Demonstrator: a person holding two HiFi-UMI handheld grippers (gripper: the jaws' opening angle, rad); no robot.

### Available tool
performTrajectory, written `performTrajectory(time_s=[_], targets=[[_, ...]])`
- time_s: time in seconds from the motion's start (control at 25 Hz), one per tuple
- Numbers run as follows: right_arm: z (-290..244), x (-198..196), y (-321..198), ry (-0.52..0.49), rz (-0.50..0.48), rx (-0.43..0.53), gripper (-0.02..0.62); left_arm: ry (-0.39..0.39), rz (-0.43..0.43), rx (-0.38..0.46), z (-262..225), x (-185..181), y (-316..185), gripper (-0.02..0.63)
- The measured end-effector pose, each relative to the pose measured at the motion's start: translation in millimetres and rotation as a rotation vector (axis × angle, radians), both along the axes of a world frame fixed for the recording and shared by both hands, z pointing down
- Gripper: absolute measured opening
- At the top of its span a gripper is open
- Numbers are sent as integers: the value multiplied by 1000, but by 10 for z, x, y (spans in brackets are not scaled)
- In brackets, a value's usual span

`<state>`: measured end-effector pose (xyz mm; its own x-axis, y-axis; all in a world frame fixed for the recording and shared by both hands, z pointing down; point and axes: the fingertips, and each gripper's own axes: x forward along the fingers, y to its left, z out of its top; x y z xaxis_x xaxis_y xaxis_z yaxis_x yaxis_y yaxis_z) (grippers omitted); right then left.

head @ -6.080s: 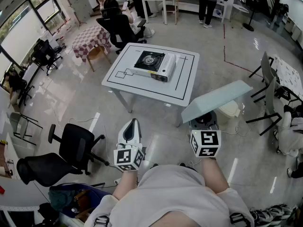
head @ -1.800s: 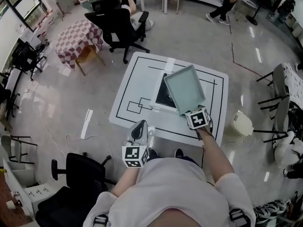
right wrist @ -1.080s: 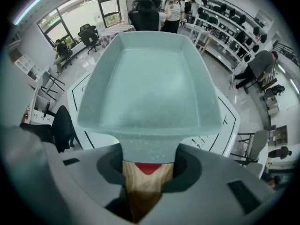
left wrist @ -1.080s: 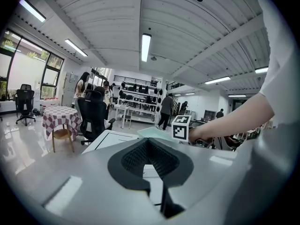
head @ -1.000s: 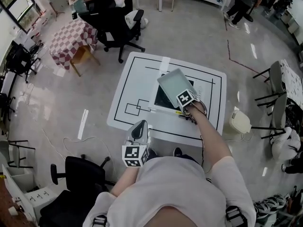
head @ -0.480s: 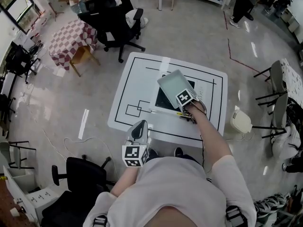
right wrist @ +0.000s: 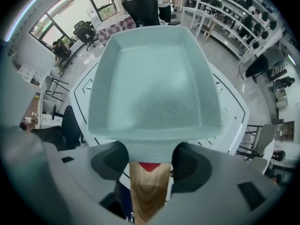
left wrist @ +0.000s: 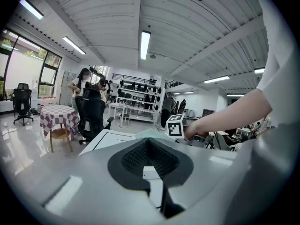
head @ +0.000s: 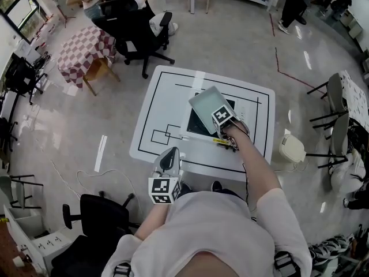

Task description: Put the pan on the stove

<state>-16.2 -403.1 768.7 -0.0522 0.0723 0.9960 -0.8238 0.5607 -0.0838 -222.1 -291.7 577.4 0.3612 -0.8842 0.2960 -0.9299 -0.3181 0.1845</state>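
A pale teal square pan point(head: 204, 107) rests on the black-topped portable stove point(head: 195, 126) on the white table point(head: 158, 117). In the right gripper view the pan point(right wrist: 154, 83) fills the frame, level over the table. Its wooden handle point(right wrist: 147, 191) runs back between the jaws. My right gripper point(head: 218, 118) point(right wrist: 150, 165) is at that handle with its jaws opening, and the pads no longer press on the wood. My left gripper point(head: 165, 157) point(left wrist: 152, 165) hangs shut and empty at the table's near edge, away from the stove.
A black office chair point(head: 95, 209) stands at my lower left. A white bin point(head: 291, 148) sits right of the table and folding chairs point(head: 334, 97) beyond it. Behind the table are another black chair point(head: 135, 25), seated people and a checkered table point(head: 78, 45).
The pan was carried from beside the table and set down on the stove. Over the last second it barely shifted. The left gripper stayed where it was.
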Motion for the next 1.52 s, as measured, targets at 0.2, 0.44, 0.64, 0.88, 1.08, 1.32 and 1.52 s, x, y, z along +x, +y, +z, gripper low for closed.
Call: performTrajectory(time_s=[0.2,0.44,0.64,0.88,1.08,1.32,1.52], targets=[[-135,5,-1,-43,7,22,265,1,5,1,11,26,-9,11],[-496,25,-46,-135,46,127,278,-3,13,-3,-1,42,-34,12],[-1100,39,-102,-224,69,350,278,-16,11,14,-55,60,-58,11],[-2203,132,-165,-401,163,818,171,-27,-13,41,-204,35,-83,11],[-3081,241,96,-559,170,1205,11,-36,-47,97,-469,4,-95,12],[-3519,360,507,-686,202,1385,8,-37,-87,168,-795,35,-38,11],[-3637,377,786,-767,217,1410,8,-38,-96,192,-915,134,93,12]])
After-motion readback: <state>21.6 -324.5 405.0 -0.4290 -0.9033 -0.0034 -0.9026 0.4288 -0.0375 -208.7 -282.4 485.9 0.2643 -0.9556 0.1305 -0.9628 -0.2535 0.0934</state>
